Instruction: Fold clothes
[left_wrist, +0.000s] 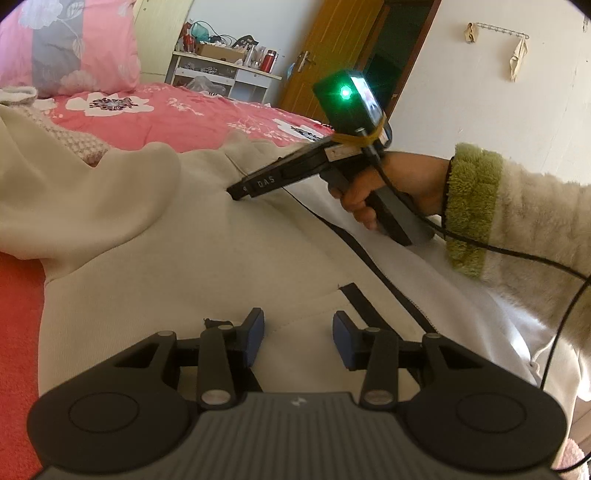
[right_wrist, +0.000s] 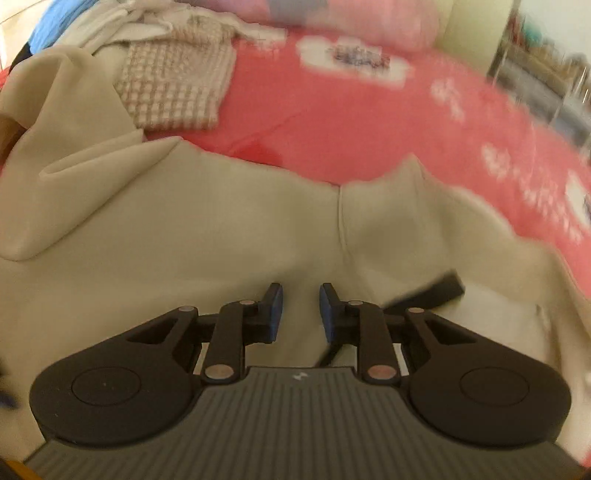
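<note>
— What is lying on the bed (left_wrist: 207, 122)?
— A pink cover with white flowers is lying over it, and a big cream hoodie (left_wrist: 207, 258) is lying flat on top. A pink pillow (left_wrist: 66, 44) is sitting at the far end.
— What is standing by the wall?
— A white shelf (left_wrist: 221, 70) is holding boxes and a red bottle (left_wrist: 270, 61). A brown door (left_wrist: 347, 48) is standing beside it.
— Anything near the hoodie?
— A knitted waffle cloth (right_wrist: 173, 92) is lying just beside its sleeve.
— And the grippers?
— The left gripper (left_wrist: 298, 341) is hanging over the hoodie, partly open, holding nothing. The right gripper (right_wrist: 301, 310) is pointing down at the hoodie, its jaws a little apart, gripping nothing.
</note>
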